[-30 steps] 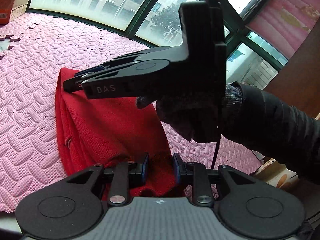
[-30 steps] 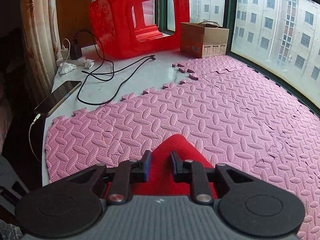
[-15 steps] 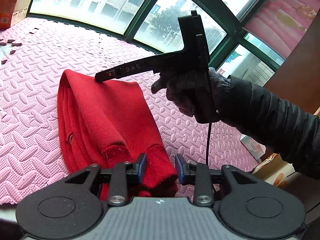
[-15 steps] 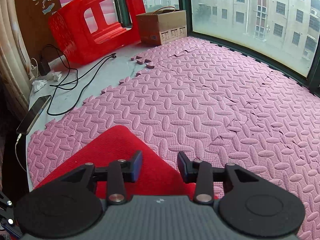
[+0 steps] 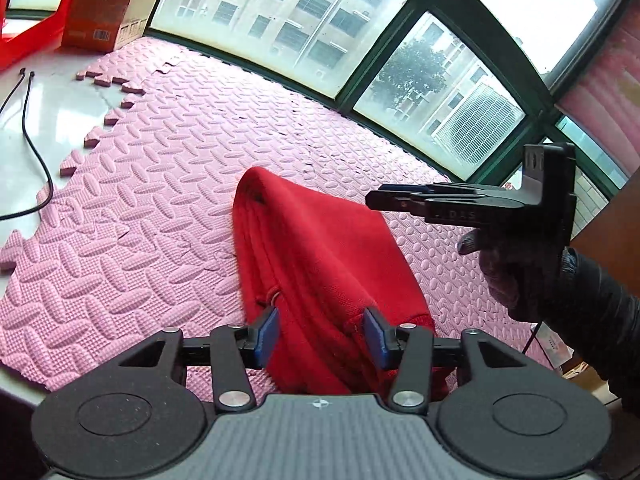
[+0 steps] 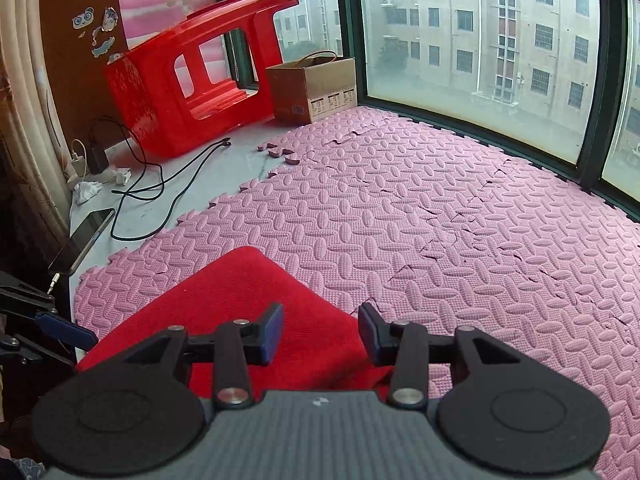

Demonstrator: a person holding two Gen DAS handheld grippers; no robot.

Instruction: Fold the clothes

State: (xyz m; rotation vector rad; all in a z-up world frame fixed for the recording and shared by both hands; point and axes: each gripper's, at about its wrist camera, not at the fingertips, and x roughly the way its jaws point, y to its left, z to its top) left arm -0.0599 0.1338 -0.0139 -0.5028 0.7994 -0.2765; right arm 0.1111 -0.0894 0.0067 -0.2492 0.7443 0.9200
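A folded red knit garment [image 5: 320, 252] lies on the pink foam mat [image 5: 160, 184]; it also shows in the right wrist view [image 6: 240, 304]. My left gripper [image 5: 320, 332] is open, its blue pads either side of the garment's near end, holding nothing. My right gripper [image 6: 320, 334] is open and empty above the garment's near part. In the left wrist view the right gripper [image 5: 380, 200] is seen side-on at the garment's right edge, held by a gloved hand. The left gripper's blue pad [image 6: 64, 328] shows at the left edge of the right wrist view.
A red plastic stool [image 6: 192, 76] lies on its side beside a cardboard box [image 6: 316, 88] by the window. Black cables [image 6: 160, 184], a charger and a phone [image 6: 84, 240] lie on the white ledge left of the mat. Windows border the far side.
Both grippers opened and let go of the garment, then drew back. The garment now lies folded on the mat. The right gripper moved off to the garment's right side.
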